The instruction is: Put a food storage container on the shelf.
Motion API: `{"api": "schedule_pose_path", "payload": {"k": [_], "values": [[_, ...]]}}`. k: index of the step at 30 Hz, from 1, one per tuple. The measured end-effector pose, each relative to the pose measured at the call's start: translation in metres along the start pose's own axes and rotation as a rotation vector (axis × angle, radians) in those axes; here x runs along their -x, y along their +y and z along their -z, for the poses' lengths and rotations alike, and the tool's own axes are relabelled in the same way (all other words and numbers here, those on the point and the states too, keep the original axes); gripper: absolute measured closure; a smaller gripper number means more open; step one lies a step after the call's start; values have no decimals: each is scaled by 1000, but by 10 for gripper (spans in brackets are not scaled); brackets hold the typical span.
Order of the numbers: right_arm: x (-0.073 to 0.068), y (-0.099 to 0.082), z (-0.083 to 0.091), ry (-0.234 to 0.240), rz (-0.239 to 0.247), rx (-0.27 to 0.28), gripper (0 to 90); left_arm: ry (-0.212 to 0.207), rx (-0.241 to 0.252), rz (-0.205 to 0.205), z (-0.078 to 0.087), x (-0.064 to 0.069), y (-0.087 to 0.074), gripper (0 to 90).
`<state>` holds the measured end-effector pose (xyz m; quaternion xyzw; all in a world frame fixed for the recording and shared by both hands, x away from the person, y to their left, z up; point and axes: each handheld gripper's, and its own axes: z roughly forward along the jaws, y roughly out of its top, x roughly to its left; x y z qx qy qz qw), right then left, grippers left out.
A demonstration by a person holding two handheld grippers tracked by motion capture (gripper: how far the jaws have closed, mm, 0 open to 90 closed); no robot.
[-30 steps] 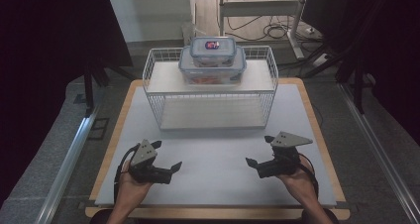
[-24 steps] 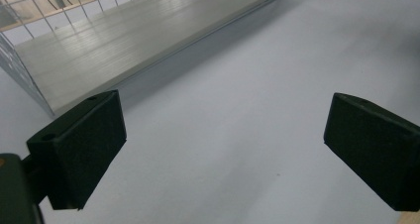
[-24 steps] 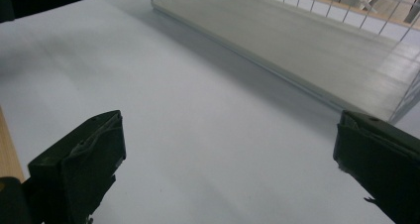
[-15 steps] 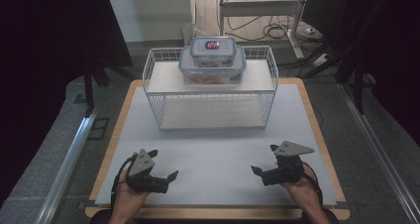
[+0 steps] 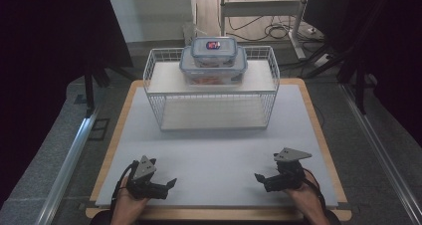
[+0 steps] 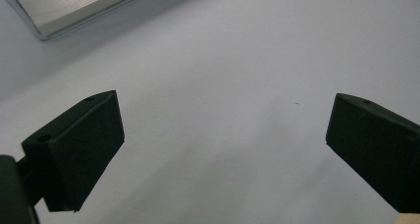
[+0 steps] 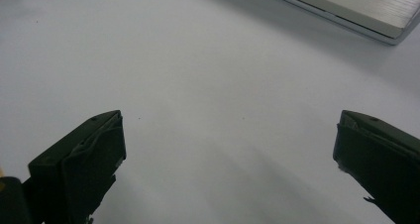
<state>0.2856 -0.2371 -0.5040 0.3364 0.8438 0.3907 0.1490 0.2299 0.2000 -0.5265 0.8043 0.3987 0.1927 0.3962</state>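
A white wire rack (image 5: pixel 271 93) stands at the back middle of the white table mat (image 5: pixel 219 150). On its upper shelf sits a large clear lidded container (image 5: pixel 214 71), and a smaller lidded container (image 5: pixel 214 50) with a red label is stacked on top. My left gripper (image 5: pixel 168 189) lies low near the front left edge, open, jaws pointing right, nothing between them. My right gripper (image 5: pixel 261 181) is near the front right, open and empty, jaws pointing left. The left gripper view has the left gripper (image 6: pixel 225 120) spread wide over bare mat. The right gripper (image 7: pixel 230 135) looks the same in its own view.
The rack's pale lower board shows as a corner (image 6: pixel 74 6) in the left gripper view and as an edge (image 7: pixel 356 6) in the right gripper view. A wooden table border (image 5: pixel 326 150) frames the mat. Metal rails, stands and cables lie on the floor around.
Both grippers have drawn back toward the near edge of the table, away from the rack. The rack and containers have not moved.
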Motion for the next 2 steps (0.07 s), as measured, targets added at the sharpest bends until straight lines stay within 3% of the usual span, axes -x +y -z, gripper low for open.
{"api": "schedule_pose_path", "payload": {"k": [2], "values": [[1, 0, 0, -1, -8, 2, 0, -1, 4, 5, 0, 0, 0, 14]]}}
